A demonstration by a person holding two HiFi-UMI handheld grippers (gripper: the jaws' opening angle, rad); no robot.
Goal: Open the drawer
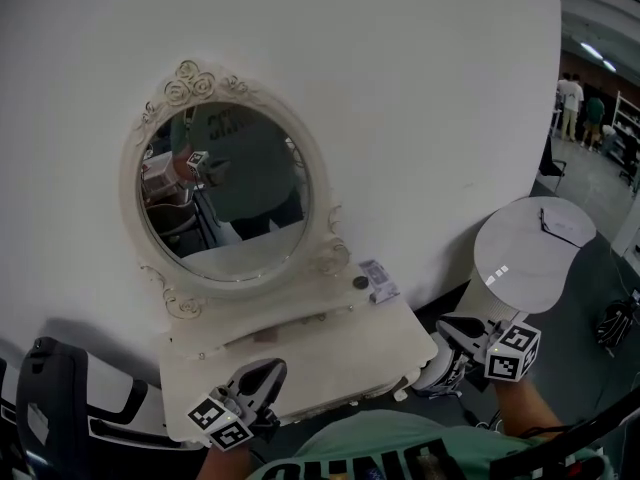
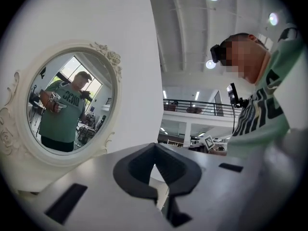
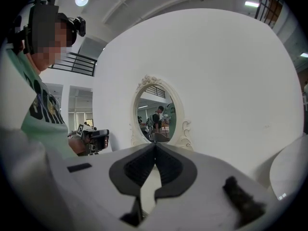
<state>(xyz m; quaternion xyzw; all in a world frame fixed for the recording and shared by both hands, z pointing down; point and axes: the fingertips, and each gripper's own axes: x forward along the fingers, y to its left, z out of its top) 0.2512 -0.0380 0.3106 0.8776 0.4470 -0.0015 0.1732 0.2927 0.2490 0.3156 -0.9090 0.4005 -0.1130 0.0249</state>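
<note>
While both grippers hang in front of the white dressing table [image 1: 400,333], nothing is touching it. The left gripper [image 1: 270,370] is over the front left part of the table top. Its two jaws are pressed together at the tips, with nothing between them. You can see this best in the left gripper view, where the left gripper [image 2: 154,146] points past the edge of the oval mirror [image 2: 67,105].

The right gripper [image 1: 450,324] is off the right end of the table, just beside a round white stool [image 1: 530,253]. Its jaws are pressed together too, and they hold nothing. In the right gripper view, the right gripper [image 3: 155,146] points toward the mirror [image 3: 156,114] and the white wall [image 3: 231,81] behind it.

The drawer [image 1: 345,393] is in the front of the table, under the top. It looks pushed in. It sits between the two grippers, and both are apart from it.

The mirror [image 1: 225,193] has a curly white frame and stands at the back of the table. A small box [image 1: 378,280] and a little dark round thing [image 1: 360,282] lie on the table top near the mirror's right side. A black chair [image 1: 50,398] is at the far left. The person wears a green shirt [image 1: 380,448].
</note>
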